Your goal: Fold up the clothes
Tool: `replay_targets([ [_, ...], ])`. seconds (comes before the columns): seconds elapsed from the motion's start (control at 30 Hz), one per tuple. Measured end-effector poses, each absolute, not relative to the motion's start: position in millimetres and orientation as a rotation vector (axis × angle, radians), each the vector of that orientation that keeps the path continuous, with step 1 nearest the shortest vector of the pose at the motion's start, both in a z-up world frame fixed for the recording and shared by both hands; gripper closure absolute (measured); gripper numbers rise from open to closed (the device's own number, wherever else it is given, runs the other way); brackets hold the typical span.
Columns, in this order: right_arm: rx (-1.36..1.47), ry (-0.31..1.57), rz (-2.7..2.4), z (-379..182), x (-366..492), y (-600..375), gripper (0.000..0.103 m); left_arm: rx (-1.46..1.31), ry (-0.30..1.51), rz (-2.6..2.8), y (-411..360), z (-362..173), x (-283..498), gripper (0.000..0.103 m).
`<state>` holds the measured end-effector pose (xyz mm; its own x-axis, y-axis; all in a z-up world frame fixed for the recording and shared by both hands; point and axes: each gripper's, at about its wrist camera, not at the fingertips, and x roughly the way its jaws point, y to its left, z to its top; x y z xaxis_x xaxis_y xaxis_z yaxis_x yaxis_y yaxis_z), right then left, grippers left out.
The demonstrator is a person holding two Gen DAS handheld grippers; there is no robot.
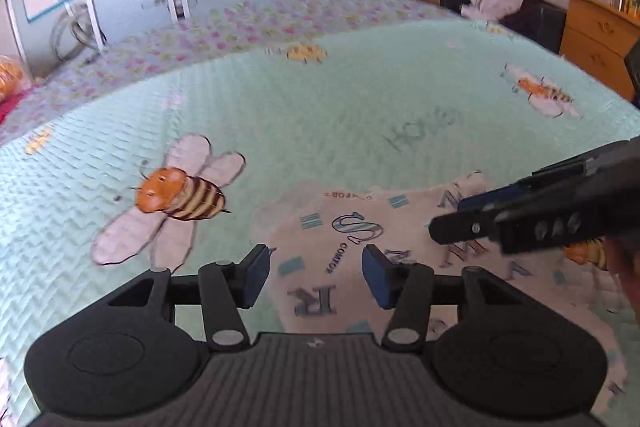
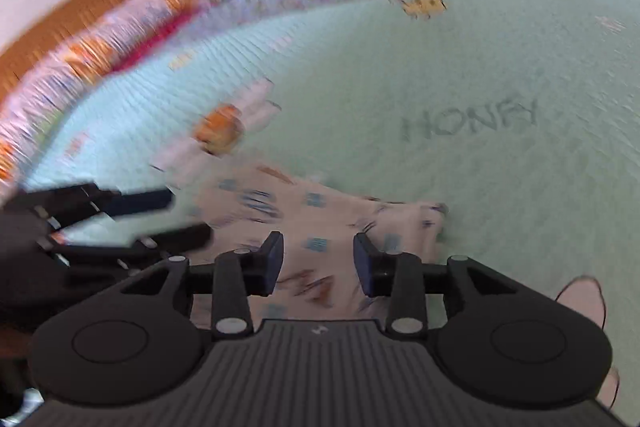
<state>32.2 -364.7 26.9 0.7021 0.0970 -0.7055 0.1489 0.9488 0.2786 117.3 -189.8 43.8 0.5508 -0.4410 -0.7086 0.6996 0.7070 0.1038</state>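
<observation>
1. Garment (image 1: 360,259): white cloth with printed letters and small blue patches is lying bunched on the mint-green bee-print bedspread (image 1: 320,99), in the near part of both views.
2. Left gripper (image 1: 316,277): jaws are standing apart, hovering over the garment; nothing is sitting between the pads.
3. Right gripper (image 2: 318,263): jaws are standing partly apart above the cloth, pads gripping nothing; view is motion-blurred.
4. Right gripper is also showing at the right edge of the left wrist view, over the garment.
5. Bedspread is reading "HONEY" (image 2: 468,123) beyond the cloth.
</observation>
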Motion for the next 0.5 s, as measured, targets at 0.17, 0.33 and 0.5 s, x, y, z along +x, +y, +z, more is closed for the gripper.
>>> replay_targets([
  [0.17, 0.376, 0.725, -0.085, 37.3, 31.6, -387.7, 0.093, 0.285, 0.741, -0.663, -180.6, 47.2, 144.5, 0.047],
  [0.33, 0.346, 0.761, 0.008, 31.2, 34.3, -364.9, 0.072, 0.314, 0.701, -0.716, -195.3, 52.2, 138.4, 0.046],
  [0.5, 0.459, 0.697, -0.112, 35.4, 36.7, -390.9, 0.091, 0.257, 0.754, -0.646, -183.5, 54.7, 152.3, 0.048],
])
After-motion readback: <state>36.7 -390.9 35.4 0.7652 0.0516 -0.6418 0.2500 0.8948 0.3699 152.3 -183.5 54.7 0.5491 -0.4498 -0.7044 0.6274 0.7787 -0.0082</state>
